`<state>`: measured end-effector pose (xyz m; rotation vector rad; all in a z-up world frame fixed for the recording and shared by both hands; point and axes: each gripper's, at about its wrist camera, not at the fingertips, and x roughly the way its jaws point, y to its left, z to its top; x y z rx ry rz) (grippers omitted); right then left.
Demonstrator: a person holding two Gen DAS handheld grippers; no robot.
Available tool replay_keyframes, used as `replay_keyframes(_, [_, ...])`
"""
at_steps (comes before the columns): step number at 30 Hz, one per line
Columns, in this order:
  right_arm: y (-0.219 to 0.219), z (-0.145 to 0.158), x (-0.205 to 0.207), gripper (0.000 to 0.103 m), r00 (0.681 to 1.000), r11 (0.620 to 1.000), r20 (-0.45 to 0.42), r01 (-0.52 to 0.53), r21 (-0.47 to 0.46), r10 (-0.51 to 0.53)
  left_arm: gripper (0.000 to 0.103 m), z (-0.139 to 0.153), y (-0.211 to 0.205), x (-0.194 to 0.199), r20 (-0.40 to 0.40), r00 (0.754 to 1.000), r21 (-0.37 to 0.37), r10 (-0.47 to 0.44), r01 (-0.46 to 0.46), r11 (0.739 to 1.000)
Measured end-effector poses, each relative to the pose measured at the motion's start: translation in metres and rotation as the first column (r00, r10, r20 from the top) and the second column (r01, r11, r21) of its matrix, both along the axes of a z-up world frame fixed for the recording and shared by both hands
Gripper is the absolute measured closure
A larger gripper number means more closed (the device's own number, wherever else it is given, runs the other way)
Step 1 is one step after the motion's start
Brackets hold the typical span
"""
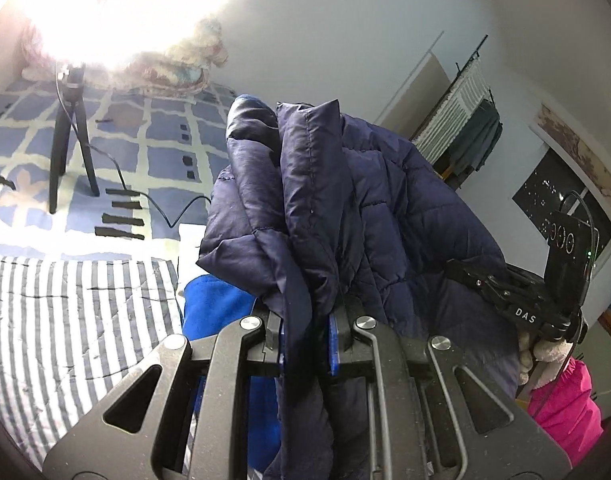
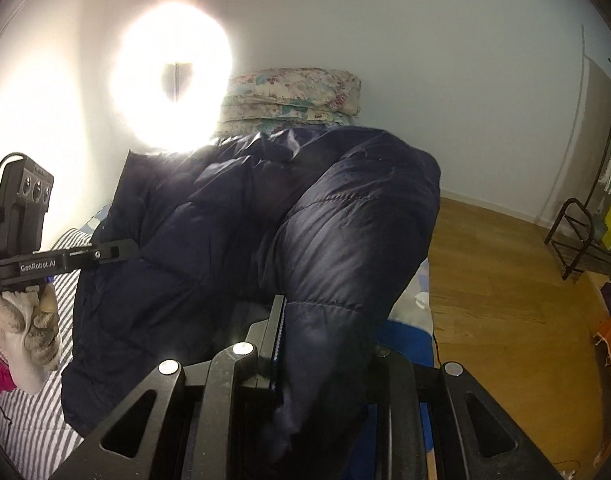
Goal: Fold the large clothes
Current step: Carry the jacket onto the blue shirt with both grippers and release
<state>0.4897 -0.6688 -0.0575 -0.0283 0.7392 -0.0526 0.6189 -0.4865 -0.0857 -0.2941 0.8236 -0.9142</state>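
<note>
white plain walls (image 2: 385,20) all around, with a very bright round lamp (image 2: 171,84) glaring in front of one and a black tripod (image 1: 67,136) standing on the bed. blue and white checked bed cover (image 1: 145,136) beside a grey striped sheet (image 1: 65,312), and folded flowered bedding (image 2: 293,96) stacked against the wall. wooden floor (image 2: 505,280) to the right with a black metal rack (image 2: 577,236), a clothes rail with hanging textiles (image 1: 465,120), and a dark window (image 1: 553,192).
</note>
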Motion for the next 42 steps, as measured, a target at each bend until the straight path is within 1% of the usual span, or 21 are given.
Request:
replay_keyframes(3, [-0.009, -0.015, 0.006, 0.08, 0.999, 1.0, -0.031, -0.009, -0.025, 0.009, 0.09, -0.019, -0.002, 0.011, -0.044, 0.999, 0.004, 0.013, -0.013, 1.0])
replay_keyframes(4, [-0.014, -0.023, 0.009, 0.078, 0.999, 0.999, -0.053, 0.005, -0.037, -0.007, 0.09, -0.025, -0.002, 0.015, -0.057, 0.998, 0.012, 0.018, -0.017, 1.0])
replay_keyframes(6, [-0.026, -0.033, 0.014, 0.072, 0.996, 0.999, -0.077, 0.032, -0.016, -0.034, 0.088, -0.037, -0.002, 0.024, -0.087, 0.996, 0.026, 0.023, -0.021, 0.999])
replay_keyframes(7, [-0.032, -0.038, 0.013, 0.063, 0.994, 0.998, -0.085, 0.061, -0.013, -0.062, 0.083, -0.04, -0.002, 0.025, -0.101, 0.995, 0.034, 0.027, -0.024, 0.999])
replay_keyframes(8, [-0.037, -0.041, 0.013, 0.052, 0.992, 0.996, -0.086, 0.092, -0.021, -0.094, 0.08, -0.045, -0.002, 0.028, -0.117, 0.992, 0.048, 0.037, -0.031, 0.998])
replay_keyframes(9, [-0.041, -0.044, 0.011, 0.045, 0.987, 0.989, -0.079, 0.137, -0.047, -0.14, 0.074, -0.049, -0.002, 0.031, -0.129, 0.991, 0.062, 0.046, -0.038, 0.997])
replay_keyframes(10, [-0.045, -0.044, 0.005, 0.036, 0.981, 0.982, -0.068, 0.175, -0.066, -0.179, 0.071, -0.051, -0.001, 0.032, -0.134, 0.99, 0.069, 0.052, -0.044, 0.997])
replay_keyframes(11, [-0.052, -0.045, 0.0, 0.035, 0.978, 0.98, -0.064, 0.193, -0.053, -0.196, 0.069, -0.054, 0.0, 0.034, -0.14, 0.988, 0.077, 0.06, -0.049, 0.996])
replay_keyframes(12, [-0.058, -0.046, -0.006, 0.036, 0.975, 0.977, -0.066, 0.211, -0.029, -0.213, 0.065, -0.055, 0.002, 0.034, -0.145, 0.987, 0.086, 0.068, -0.056, 0.995])
replay_keyframes(13, [-0.061, -0.046, -0.012, 0.036, 0.972, 0.974, -0.068, 0.224, -0.026, -0.225, 0.062, -0.055, 0.004, 0.033, -0.144, 0.987, 0.092, 0.076, -0.063, 0.994])
replay_keyframes(15, [-0.065, -0.046, -0.008, 0.036, 0.969, 0.971, -0.071, 0.236, -0.048, -0.239, 0.061, -0.052, 0.006, 0.027, -0.122, 0.989, 0.109, 0.083, -0.07, 0.992])
replay_keyframes(17, [-0.065, -0.042, -0.017, 0.036, 0.963, 0.965, -0.069, 0.259, -0.05, -0.262, 0.061, -0.046, 0.007, 0.019, -0.093, 0.992, 0.13, 0.089, -0.077, 0.989])
replay_keyframes(19, [-0.061, -0.035, -0.035, 0.036, 0.961, 0.962, -0.045, 0.269, -0.05, -0.272, 0.061, -0.037, 0.012, 0.009, -0.068, 0.993, 0.138, 0.094, -0.084, 0.987])
replay_keyframes(23, [-0.05, -0.016, -0.048, 0.036, 0.957, 0.956, 0.003, 0.289, -0.048, -0.289, 0.061, -0.017, 0.028, -0.016, -0.033, 0.997, 0.128, 0.069, -0.064, 0.99])
replay_keyframes(26, [-0.035, 0.004, -0.064, 0.036, 0.957, 0.958, 0.044, 0.286, -0.008, -0.285, 0.061, 0.003, 0.046, -0.041, 0.003, 0.998, 0.124, 0.056, -0.055, 0.991])
replay_keyframes(31, [0.013, 0.044, -0.104, 0.036, 0.963, 0.967, 0.091, 0.256, -0.011, -0.254, 0.061, 0.049, 0.086, -0.095, 0.065, 0.997, 0.123, 0.047, -0.055, 0.991])
replay_keyframes(33, [0.03, 0.056, -0.112, 0.036, 0.966, 0.97, 0.094, 0.244, -0.018, -0.242, 0.061, 0.07, 0.105, -0.119, 0.089, 0.995, 0.124, 0.048, -0.059, 0.991])
replay_keyframes(36, [0.06, 0.076, -0.146, 0.036, 0.968, 0.972, 0.107, 0.233, -0.031, -0.229, 0.061, 0.096, 0.129, -0.152, 0.114, 0.993, 0.139, 0.04, -0.056, 0.989])
replay_keyframes(38, [0.079, 0.088, -0.17, 0.036, 0.968, 0.973, 0.113, 0.23, -0.033, -0.225, 0.061, 0.115, 0.147, -0.182, 0.16, 0.986, 0.157, 0.04, -0.066, 0.985])
replay_keyframes(40, [0.098, 0.098, -0.191, 0.036, 0.967, 0.973, 0.12, 0.231, -0.029, -0.226, 0.061, 0.131, 0.162, -0.208, 0.187, 0.982, 0.175, 0.038, -0.072, 0.982])
replay_keyframes(42, [0.115, 0.107, -0.211, 0.036, 0.966, 0.973, 0.13, 0.229, -0.016, -0.225, 0.061, 0.142, 0.179, -0.233, 0.2, 0.979, 0.173, 0.037, -0.073, 0.982])
